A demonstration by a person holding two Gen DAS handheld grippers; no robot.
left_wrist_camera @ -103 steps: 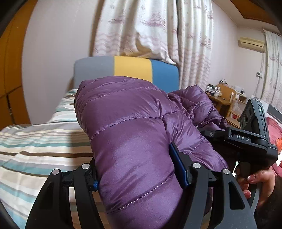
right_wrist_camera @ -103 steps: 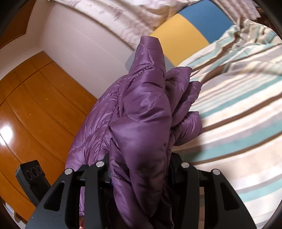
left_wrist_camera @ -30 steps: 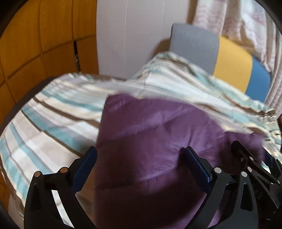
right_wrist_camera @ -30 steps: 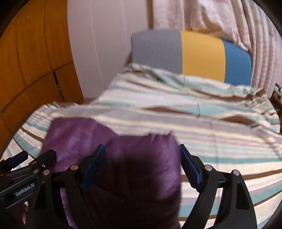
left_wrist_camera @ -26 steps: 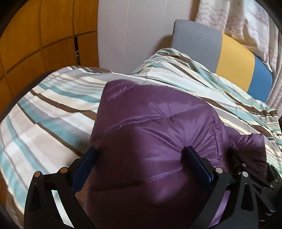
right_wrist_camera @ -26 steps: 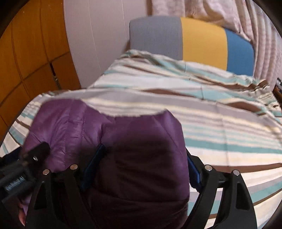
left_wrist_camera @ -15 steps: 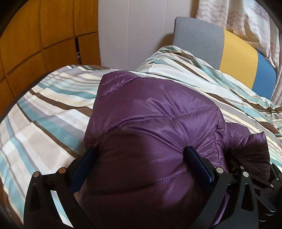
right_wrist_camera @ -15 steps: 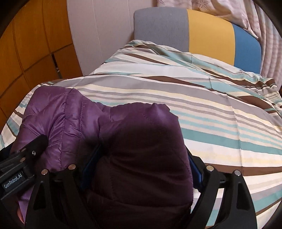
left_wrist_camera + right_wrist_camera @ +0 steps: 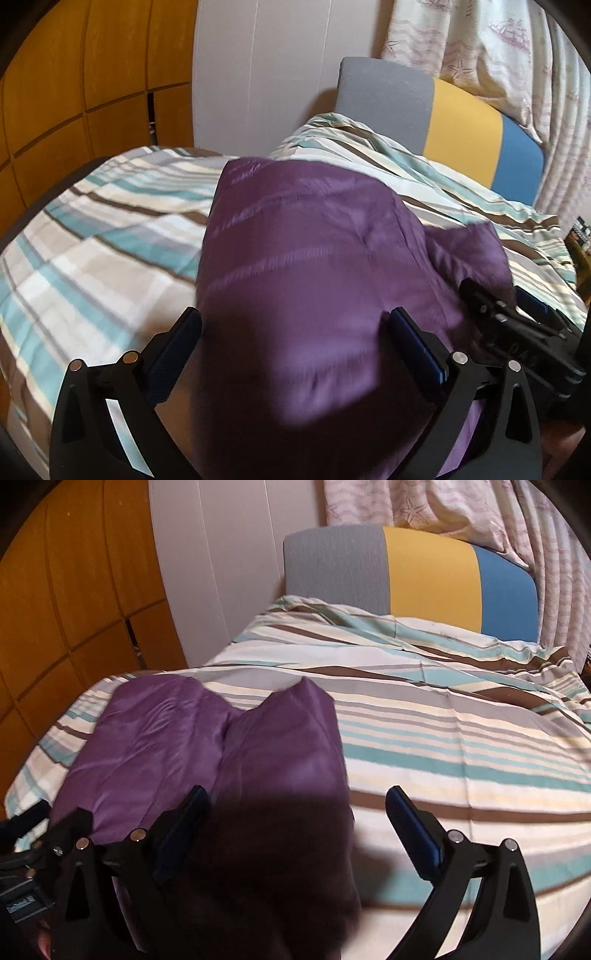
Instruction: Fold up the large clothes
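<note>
Both tools spread wide over a purple padded jacket [image 9: 314, 266] on the striped bed [image 9: 461, 746]. Left tool [image 9: 293, 328] straddling its bulk, pads apart. Right tool [image 9: 297, 805] likewise parted, clamping nothing, jacket against its left pad only.

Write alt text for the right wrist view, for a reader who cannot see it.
A folded purple puffer jacket lies on a striped bedspread, with the open right gripper over its near end; the jaws stand wide apart, a gap beside the right one. Behind are a grey, yellow and blue headboard, orange wood panels and patterned curtains.
</note>
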